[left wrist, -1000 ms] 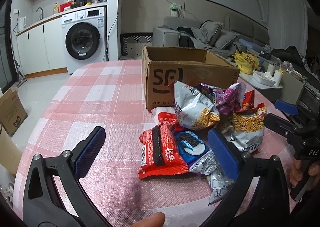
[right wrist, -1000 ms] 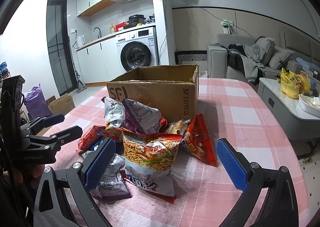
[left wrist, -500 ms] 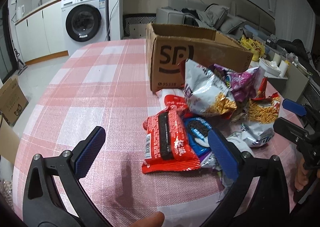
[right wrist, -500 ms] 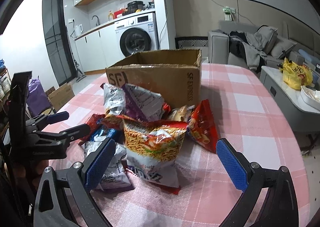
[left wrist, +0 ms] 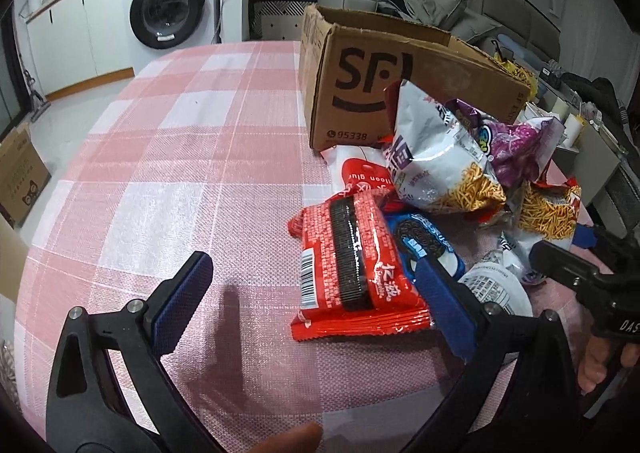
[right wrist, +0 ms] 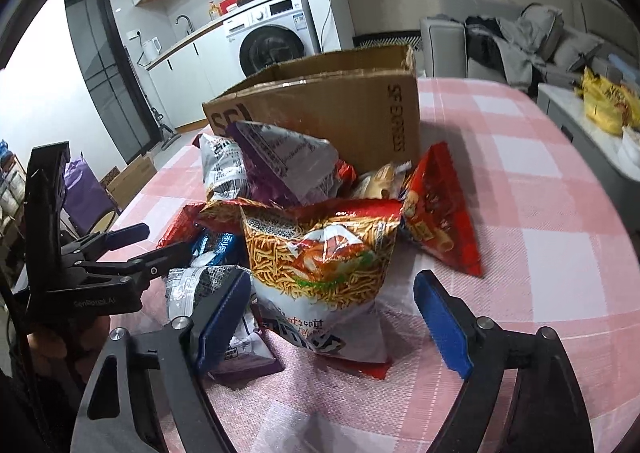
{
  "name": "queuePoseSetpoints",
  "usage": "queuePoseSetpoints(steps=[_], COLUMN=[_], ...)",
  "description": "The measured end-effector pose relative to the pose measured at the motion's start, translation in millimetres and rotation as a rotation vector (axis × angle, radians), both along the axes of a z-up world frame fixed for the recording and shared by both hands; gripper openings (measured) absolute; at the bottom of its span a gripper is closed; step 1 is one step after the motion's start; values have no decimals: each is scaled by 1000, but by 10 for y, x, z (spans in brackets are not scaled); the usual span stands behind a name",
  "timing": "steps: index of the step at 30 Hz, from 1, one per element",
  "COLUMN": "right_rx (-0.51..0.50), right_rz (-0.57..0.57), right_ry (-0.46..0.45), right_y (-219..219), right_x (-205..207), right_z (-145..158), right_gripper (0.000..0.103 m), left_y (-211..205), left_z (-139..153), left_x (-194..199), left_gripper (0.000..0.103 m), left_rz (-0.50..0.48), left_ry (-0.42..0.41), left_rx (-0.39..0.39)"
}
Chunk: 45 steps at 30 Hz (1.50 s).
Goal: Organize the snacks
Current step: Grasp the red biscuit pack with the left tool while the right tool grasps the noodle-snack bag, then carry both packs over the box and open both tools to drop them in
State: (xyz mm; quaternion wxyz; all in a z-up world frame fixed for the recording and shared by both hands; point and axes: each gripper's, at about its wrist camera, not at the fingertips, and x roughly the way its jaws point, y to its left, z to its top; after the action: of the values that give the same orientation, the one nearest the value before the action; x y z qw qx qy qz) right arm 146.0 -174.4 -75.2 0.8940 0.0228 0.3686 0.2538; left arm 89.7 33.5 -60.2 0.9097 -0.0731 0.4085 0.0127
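While the right gripper (right wrist: 334,319) is closing its jaws around the noodle snack bag (right wrist: 320,265) at the lower centre, the pads are not touching it yet; the open left gripper (left wrist: 312,311) is hovering beside the red biscuit pack (left wrist: 352,269).

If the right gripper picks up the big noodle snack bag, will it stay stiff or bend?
The noodle snack bag looks puffy and crinkled, so it probably bends and dents. It seems light for its size. Its glossy film may slip between the right gripper pads.
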Motion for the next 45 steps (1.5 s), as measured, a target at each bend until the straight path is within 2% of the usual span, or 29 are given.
queuePoseSetpoints(steps=[3, 5, 6, 7, 8, 11, 13, 16, 20, 28, 36, 45], right_rx=[6, 11, 13, 17, 19, 30, 30, 35, 42, 74, 118, 156], right_rz=[10, 11, 12, 15, 16, 26, 24, 27, 15, 11, 30, 43], right_ry=[5, 6, 6, 8, 10, 17, 16, 5, -17, -72, -137, -190], right_y=[30, 43, 51, 50, 63, 82, 71, 56, 34, -26, -63, -110], right_x=[17, 26, 32, 32, 39, 45, 45, 14, -39, -189, -303, -246], right_z=[-14, -11, -12, -13, -14, -20, -6, 12, 51, 276, 630, 1006], right_gripper=[82, 81, 78, 76, 74, 62, 60, 51, 45, 45, 45, 45], left_y=[40, 39, 48, 31, 32, 29, 29, 34, 13, -24, -138, -223], left_z=[-22, -27, -33, -22, -21, -21, -11, 25, 141, 403, 761, 1116], left_x=[23, 17, 27, 12, 21, 33, 15, -22, -179, -422, -551, -499], left_gripper=[85, 68, 64, 53, 51, 49, 49, 48, 48, 48, 48, 48], left_rz=[-27, -51, -66, -75, -84, -81, -79, -71, -61, -56, -69, -73], left_ry=[1, 4, -1, -2, -6, -22, -24, -46, -79, -144, -217, -270], left_rx=[-52, -83, -105, -117, -125, -113, -115, -107, -100, -71, -38, -28])
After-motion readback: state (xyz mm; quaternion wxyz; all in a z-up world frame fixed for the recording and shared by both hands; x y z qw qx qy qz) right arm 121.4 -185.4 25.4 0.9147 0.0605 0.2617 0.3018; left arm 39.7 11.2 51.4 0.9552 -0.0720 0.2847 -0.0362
